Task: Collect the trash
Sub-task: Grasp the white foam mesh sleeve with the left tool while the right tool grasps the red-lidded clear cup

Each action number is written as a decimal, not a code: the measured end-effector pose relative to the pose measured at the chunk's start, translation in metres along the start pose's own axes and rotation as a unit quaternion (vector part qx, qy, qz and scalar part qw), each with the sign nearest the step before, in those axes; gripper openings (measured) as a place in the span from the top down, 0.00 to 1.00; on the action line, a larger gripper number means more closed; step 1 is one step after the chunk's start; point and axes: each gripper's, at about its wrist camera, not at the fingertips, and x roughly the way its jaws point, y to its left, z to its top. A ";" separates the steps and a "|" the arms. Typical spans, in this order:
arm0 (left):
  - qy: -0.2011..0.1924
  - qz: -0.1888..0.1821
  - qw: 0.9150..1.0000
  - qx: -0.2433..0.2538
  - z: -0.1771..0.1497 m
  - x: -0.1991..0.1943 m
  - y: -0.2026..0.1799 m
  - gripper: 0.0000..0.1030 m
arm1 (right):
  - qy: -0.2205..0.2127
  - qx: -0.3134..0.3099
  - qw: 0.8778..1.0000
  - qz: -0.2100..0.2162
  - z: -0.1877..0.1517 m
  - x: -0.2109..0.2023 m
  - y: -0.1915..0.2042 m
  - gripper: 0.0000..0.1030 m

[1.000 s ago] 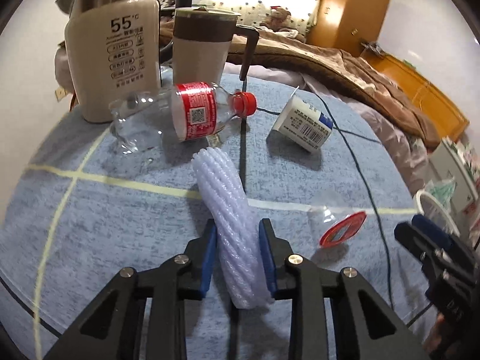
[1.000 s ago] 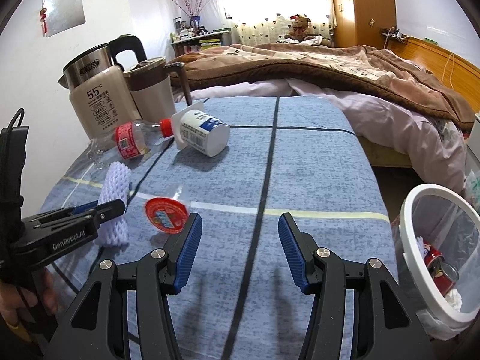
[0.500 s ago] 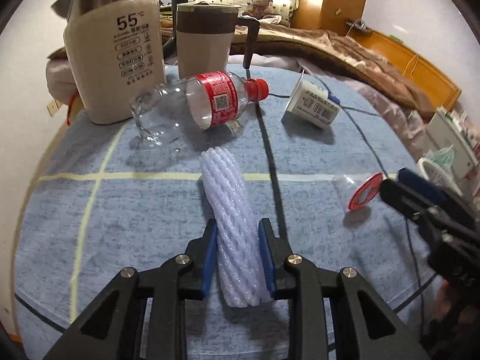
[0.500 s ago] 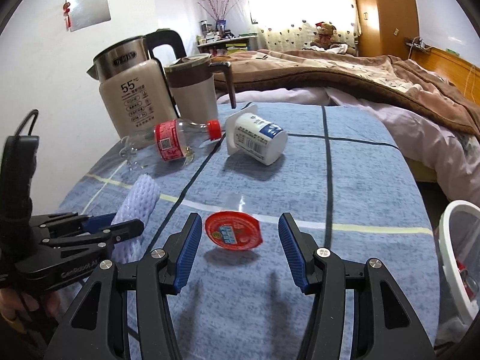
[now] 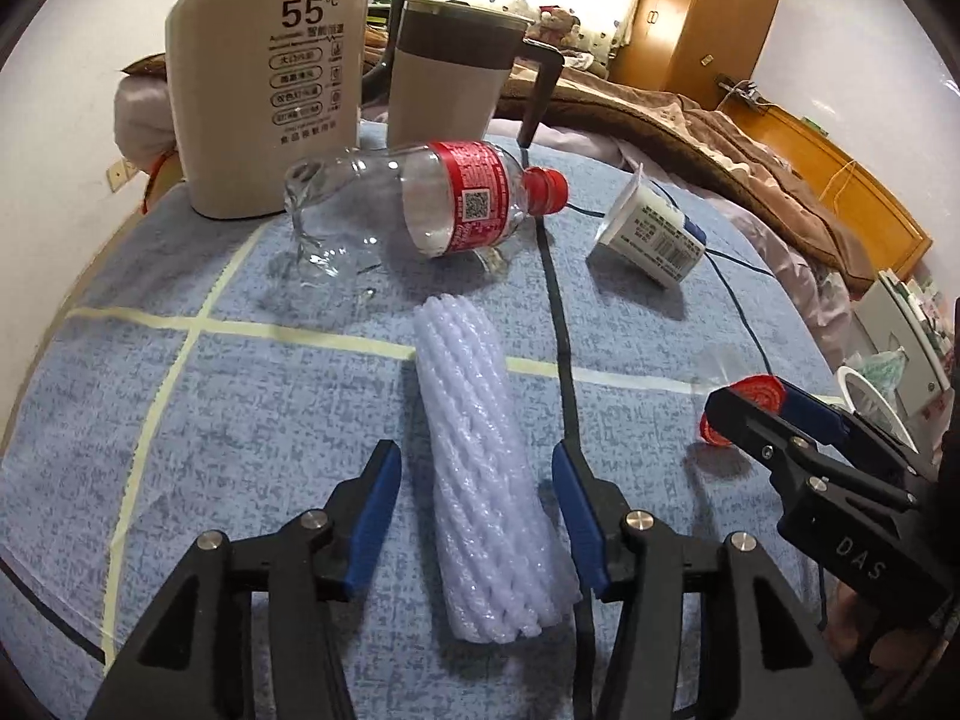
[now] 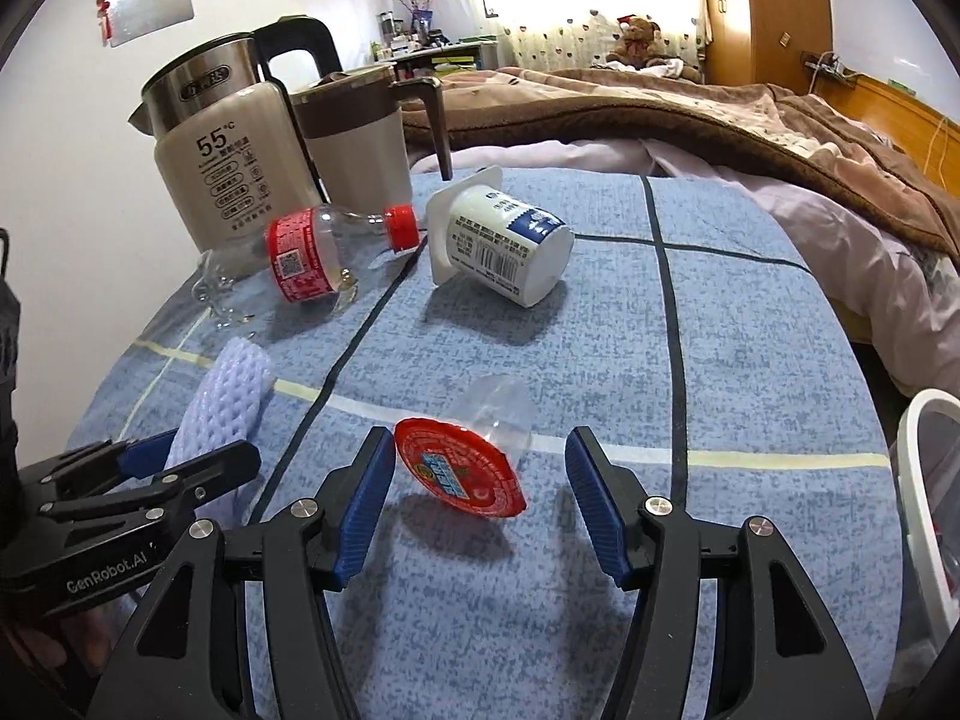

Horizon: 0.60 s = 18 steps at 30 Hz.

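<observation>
A white foam net sleeve (image 5: 480, 468) lies on the blue cloth between the fingers of my left gripper (image 5: 477, 510), which is open with a gap on each side; the sleeve also shows in the right wrist view (image 6: 225, 402). My right gripper (image 6: 480, 498) is open around a small clear cup with a red foil lid (image 6: 462, 468), which also shows in the left wrist view (image 5: 747, 402). An empty clear bottle with a red label (image 5: 444, 198) and a white yogurt cup (image 6: 510, 246) lie on their sides farther back.
A beige kettle (image 5: 264, 72) and a brown-rimmed jug (image 5: 450, 84) stand at the back left of the table (image 6: 720, 360). A white-rimmed bin (image 6: 930, 480) stands off the table's right edge. A bed with a brown blanket (image 6: 690, 120) lies behind.
My left gripper has opened and let go of the foam sleeve, which now lies between its fingers. My right gripper has moved forward so the red-lidded cup is between its fingers.
</observation>
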 end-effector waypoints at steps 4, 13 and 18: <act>-0.005 0.000 1.000 -0.005 0.000 0.001 -0.001 0.72 | -0.002 0.009 1.000 -0.006 -0.001 0.000 -0.002 0.54; -0.015 -0.011 1.000 0.000 0.008 -0.005 -0.004 0.74 | -0.020 0.009 1.000 0.006 0.001 -0.007 -0.001 0.55; -0.021 -0.022 1.000 0.005 0.021 -0.009 -0.011 0.74 | -0.034 0.006 0.999 0.007 0.011 -0.013 0.000 0.55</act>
